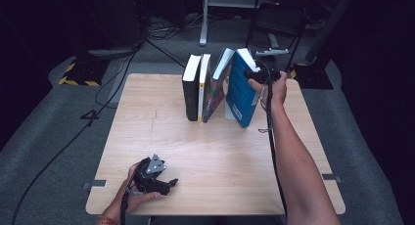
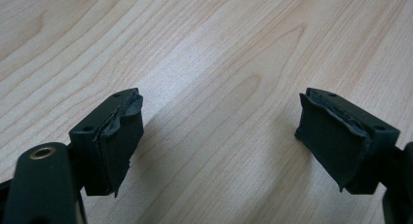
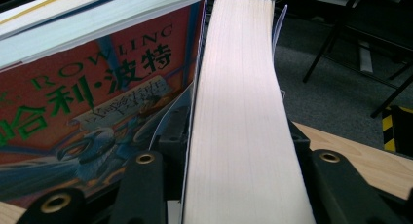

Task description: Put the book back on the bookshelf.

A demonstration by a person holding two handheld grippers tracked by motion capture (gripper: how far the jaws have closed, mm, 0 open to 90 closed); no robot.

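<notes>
Books stand in a row at the table's far edge; our right gripper clamps the blue book at the row's right end, while our left gripper rests wide open, holding nothing

Light fell from above onto the pale tabletop, while the floor and room around it lay nearly black. The high view was soft and grainy. In the left gripper view a pale glare washed the wood, and the near tool parts blurred.
</notes>
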